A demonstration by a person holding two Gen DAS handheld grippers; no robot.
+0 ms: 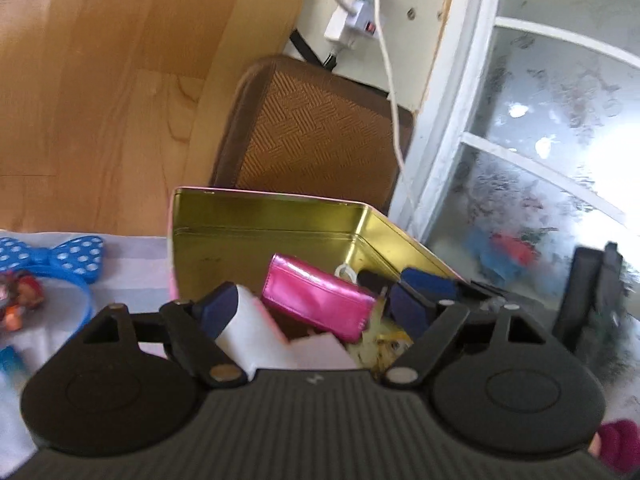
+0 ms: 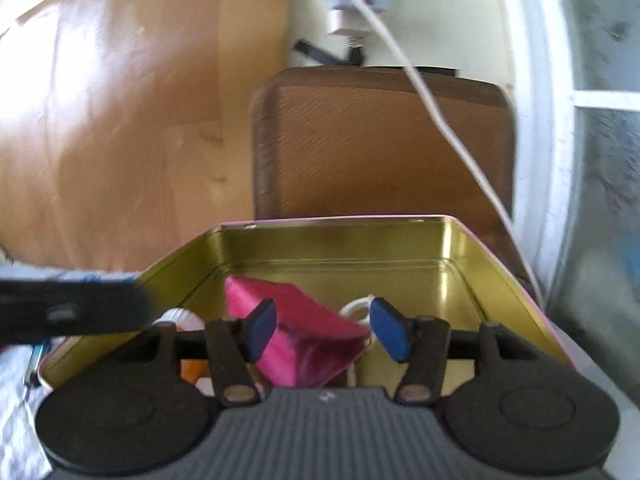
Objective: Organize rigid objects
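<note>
Both grippers are hanging over the same open tin (image 2: 460, 240), its pink-edged rim and gold-coloured inside plain in both wrist views. Right gripper (image 2: 328, 330) is sitting low over the near side, its blue pads (image 2: 262, 330) standing apart with nothing pinched; the shiny pink pouch (image 2: 316, 344) is lying on the tin floor just beyond and below them, tilted, and the blur is making it hard to say whether the left pad is brushing it. A white loop of cord (image 2: 356, 304) is peeking out behind the pouch.

Left gripper (image 1: 316, 306) is spreading its jaws wide. A white block (image 1: 248, 332) is resting against the inside of its left finger, the far pad well clear of it, so no squeeze is showing. The same pink pouch (image 1: 318, 300) is lying in the tin (image 1: 280, 216) between the fingers' line of sight.

Left of the tin, on the pale cloth (image 1: 132, 276), a blue polka-dot bow headband (image 1: 60, 258) is lying beside a small toy figure (image 1: 20, 296). Behind the tin a brown woven chair (image 1: 320, 128) is standing, with a white cable (image 1: 390, 80) trailing down from a power strip (image 1: 356, 12) on the wall.
</note>
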